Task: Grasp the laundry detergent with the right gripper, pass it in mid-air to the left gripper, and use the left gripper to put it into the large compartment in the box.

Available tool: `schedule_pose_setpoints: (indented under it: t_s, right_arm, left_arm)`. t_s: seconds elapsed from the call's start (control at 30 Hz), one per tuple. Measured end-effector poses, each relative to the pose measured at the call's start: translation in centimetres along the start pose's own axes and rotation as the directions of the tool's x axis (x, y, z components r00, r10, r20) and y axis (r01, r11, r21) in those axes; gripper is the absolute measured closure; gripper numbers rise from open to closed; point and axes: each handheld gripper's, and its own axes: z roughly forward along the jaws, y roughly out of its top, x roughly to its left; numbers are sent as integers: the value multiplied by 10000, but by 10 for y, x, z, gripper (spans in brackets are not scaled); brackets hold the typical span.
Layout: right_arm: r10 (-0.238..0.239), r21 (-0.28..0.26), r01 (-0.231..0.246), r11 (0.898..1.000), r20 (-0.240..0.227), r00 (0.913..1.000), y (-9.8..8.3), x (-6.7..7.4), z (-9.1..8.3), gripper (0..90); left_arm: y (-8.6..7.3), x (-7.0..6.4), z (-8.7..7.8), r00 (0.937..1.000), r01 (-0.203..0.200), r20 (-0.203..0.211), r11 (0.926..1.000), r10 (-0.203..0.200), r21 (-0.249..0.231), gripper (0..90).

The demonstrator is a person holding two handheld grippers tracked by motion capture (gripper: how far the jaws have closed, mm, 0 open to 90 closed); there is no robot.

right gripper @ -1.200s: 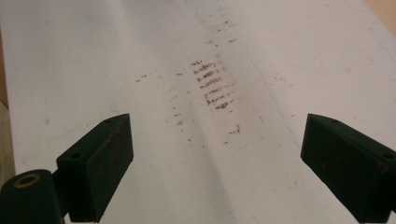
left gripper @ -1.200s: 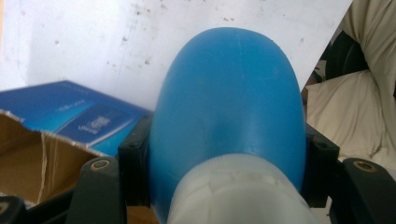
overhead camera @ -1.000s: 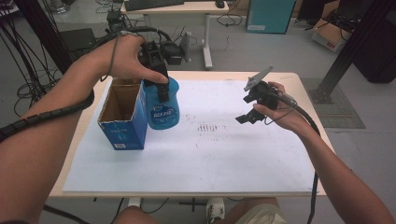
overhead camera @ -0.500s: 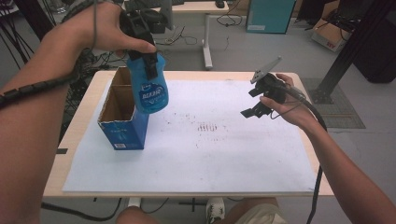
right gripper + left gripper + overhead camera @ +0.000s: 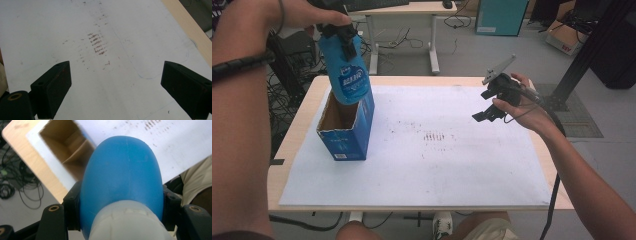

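Over box, 10 o'clock on table: blue bottle (image 5: 346, 75) hangs upright, base just at the open top of the box (image 5: 346, 131), neck end up.
Bottle grip: left gripper (image 5: 343, 36) pinches it high, near the pale cap (image 5: 126, 221); black jaws press both flanks in the left gripper view. High hold prob. keeps the jaws clear of the box walls.
Box: blue carton, stands upright w/ top flaps open, brown inside bare (image 5: 71, 152); mouth faces up so the bottle can pass straight through vertically.
Right gripper (image 5: 486, 111): at 2 o'clock, well apart from box, jaws spread, nothing btwn them; hovers over the white sheet (image 5: 452, 170). Looks parked out of the way, not bracing the box.
Sheet: covers most of tabletop (image 5: 297, 145); dark scuff marks (image 5: 97, 43) near centre.
Risk (judgement): unbraced box could tip if the bottle base catches the rim.
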Motion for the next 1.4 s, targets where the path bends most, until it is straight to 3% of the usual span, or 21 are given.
schedule_pose_setpoints:
  t_s: [0.03, 0.23, 0.27, 0.37, 0.57, 0.9, 1.07, 1.4]
  right_arm:
    - [-16, 47, 16, 10000, 3, 10000, 1, 0, 0, 97]
    - [73, 6, -73, 10000, 30, 10000, 2, -3, -2, 97]
    - [12, 7, -12, 10000, 47, 10000, 2, -3, -2, 97]
    - [-27, 21, 27, 10000, 105, 9999, 2, -4, -3, 97]
    - [-76, 103, 74, 9999, 164, 9998, 3, -3, -2, 97]
    - [-67, 110, 64, 9999, 289, 9996, 3, -2, -5, 101]
    - [-31, 134, 26, 9999, 315, 9995, 1, -2, -5, 101]
    - [-2, 78, -1, 10000, 412, 9991, 0, 1, -5, 101]
  left_arm:
    - [-2, 3, -2, 9995, 319, 10, 9995, -319, -40, 373]
    - [-6, 17, -10, 9923, 1221, -208, 9925, -1221, 23, 372]
    - [-7, 19, -10, 9874, 1569, -221, 9876, -1570, -21, 372]
    - [-7, 25, -12, 9819, 1853, -406, 9827, -1852, 6, 372]
    - [-8, 31, -14, 9615, 2724, -365, 9622, -2725, -67, 373]
    - [-5, 36, -15, 9158, 3990, -518, 9170, -3983, 37, 372]
    - [-7, 40, -11, 8854, 4633, -321, 8860, -4637, -192, 372]
    - [-13, 50, 3, 8430, 5366, -222, 8430, -5375, -373, 373]
